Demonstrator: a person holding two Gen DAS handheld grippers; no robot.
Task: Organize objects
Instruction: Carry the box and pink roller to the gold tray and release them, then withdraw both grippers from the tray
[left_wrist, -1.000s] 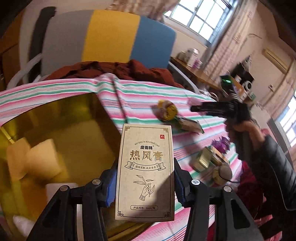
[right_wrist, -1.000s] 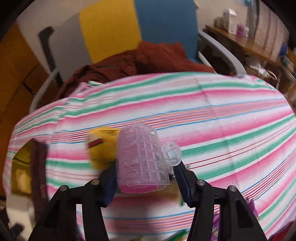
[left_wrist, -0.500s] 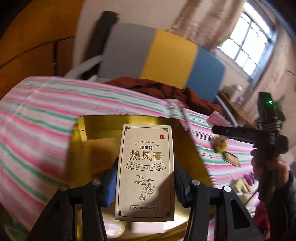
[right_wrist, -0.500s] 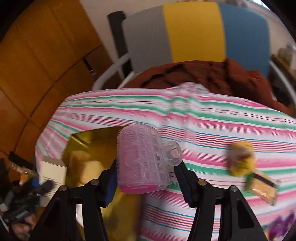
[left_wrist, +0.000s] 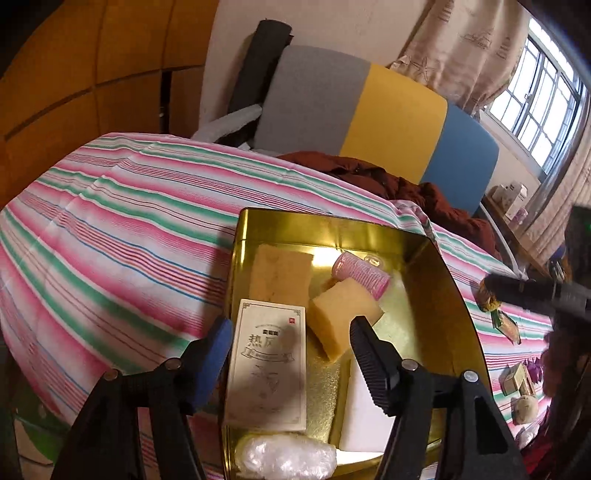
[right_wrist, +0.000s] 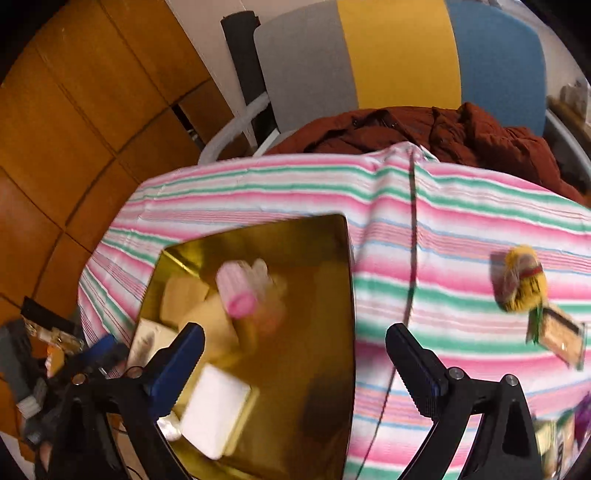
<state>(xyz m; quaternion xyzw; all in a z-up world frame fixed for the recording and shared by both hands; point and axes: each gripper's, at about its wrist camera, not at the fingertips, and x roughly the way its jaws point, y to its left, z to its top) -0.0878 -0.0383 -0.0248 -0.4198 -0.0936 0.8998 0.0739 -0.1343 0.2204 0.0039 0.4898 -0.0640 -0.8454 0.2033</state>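
Gold tin on striped cloth holds carton, sponges and pink roller. Both tongs, left and right, are spread, empty. Carton judged light, crushable: best gripped across its long sides.

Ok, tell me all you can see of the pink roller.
The pink roller is a short cylinder with a fuzzy, bristly pink wall and an open end, plastic by the look. A clear piece lies just behind it. It lies on its side in the gold tray near the far wall, leaning on a yellow sponge. Neither gripper touches it. The right wrist view shows it only blurred.
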